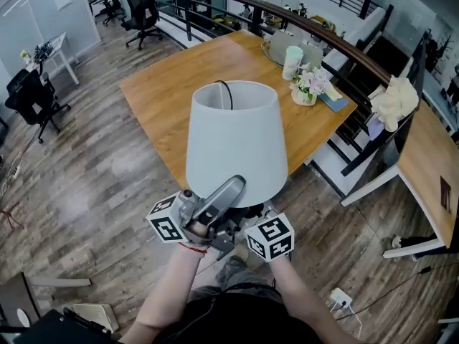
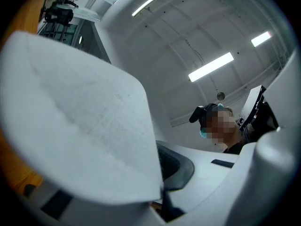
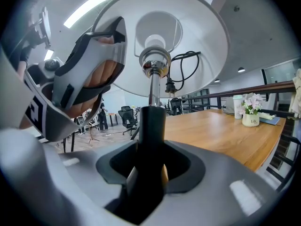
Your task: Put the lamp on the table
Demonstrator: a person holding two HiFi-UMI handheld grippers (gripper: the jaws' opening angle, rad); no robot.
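Lamp (image 1: 237, 138) held up at the table's (image 1: 179, 84) near corner, right gripper (image 3: 149, 142) clamped on its stem (image 3: 151, 121), left gripper (image 1: 233, 188) pinching the shade (image 2: 70, 117) rim, flowers (image 1: 310, 79) in the pot (image 1: 303, 97) by the right edge

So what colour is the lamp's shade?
The shade is white; the head view shows it best.

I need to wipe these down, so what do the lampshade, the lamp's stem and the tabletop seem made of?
Lampshade: white fabric or paper, matte; faint grain shows up close.
Stem: likely metal, mirror-bright above, matte black sleeve below.
Tabletop: wood or wood-look laminate, satin; grain streaks visible.
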